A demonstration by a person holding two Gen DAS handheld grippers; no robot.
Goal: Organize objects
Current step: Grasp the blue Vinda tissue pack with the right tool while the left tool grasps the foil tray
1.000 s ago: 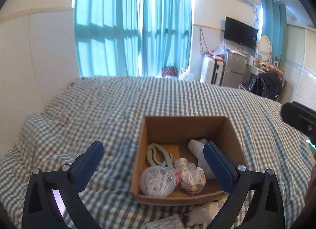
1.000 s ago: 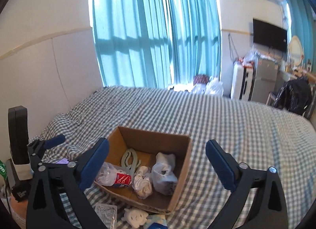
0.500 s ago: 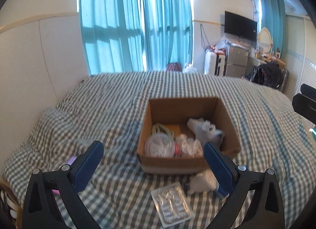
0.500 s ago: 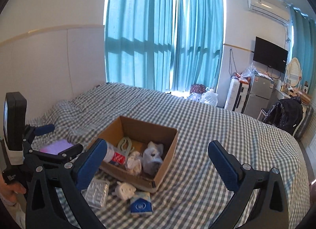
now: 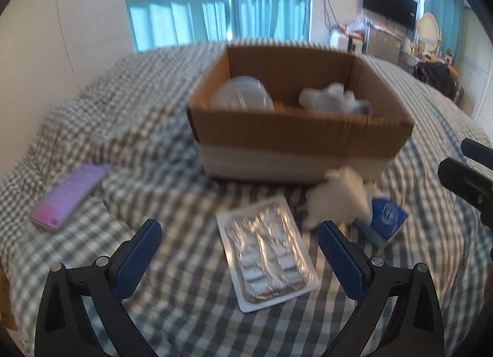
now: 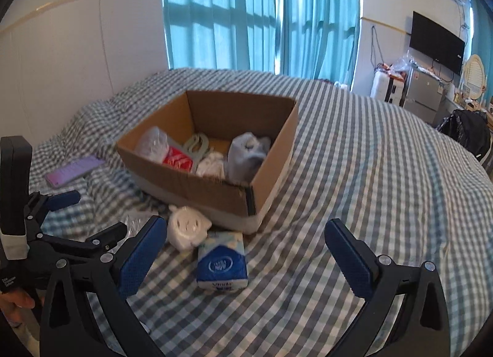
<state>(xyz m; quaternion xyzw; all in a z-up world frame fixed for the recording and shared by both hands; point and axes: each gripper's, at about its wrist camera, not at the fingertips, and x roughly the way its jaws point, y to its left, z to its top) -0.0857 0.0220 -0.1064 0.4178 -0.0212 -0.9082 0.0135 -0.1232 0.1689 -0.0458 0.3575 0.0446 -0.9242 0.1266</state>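
Note:
A cardboard box point(image 5: 295, 138) point(image 6: 265, 190) stands on the checked bed and holds a clear container point(image 5: 242, 96), a white bag point(image 5: 331, 98) and other small items. In front of it lie a silver blister pack point(image 5: 266, 252), a white plush toy point(image 5: 337, 199) point(image 6: 188, 227) and a blue tissue pack point(image 5: 386, 218) point(image 6: 222, 261). My left gripper point(image 5: 240, 260) is open and empty, low over the blister pack. My right gripper point(image 6: 246, 255) is open and empty, over the tissue pack.
A purple phone point(image 5: 71, 192) point(image 6: 75, 169) lies on the bed left of the box. The left gripper's body point(image 6: 46, 233) shows at the right wrist view's left edge. Curtains, a TV and luggage stand far behind the bed.
Both grippers have pulled back from above the box and dropped low toward the items in front of it. Both stayed open and empty.

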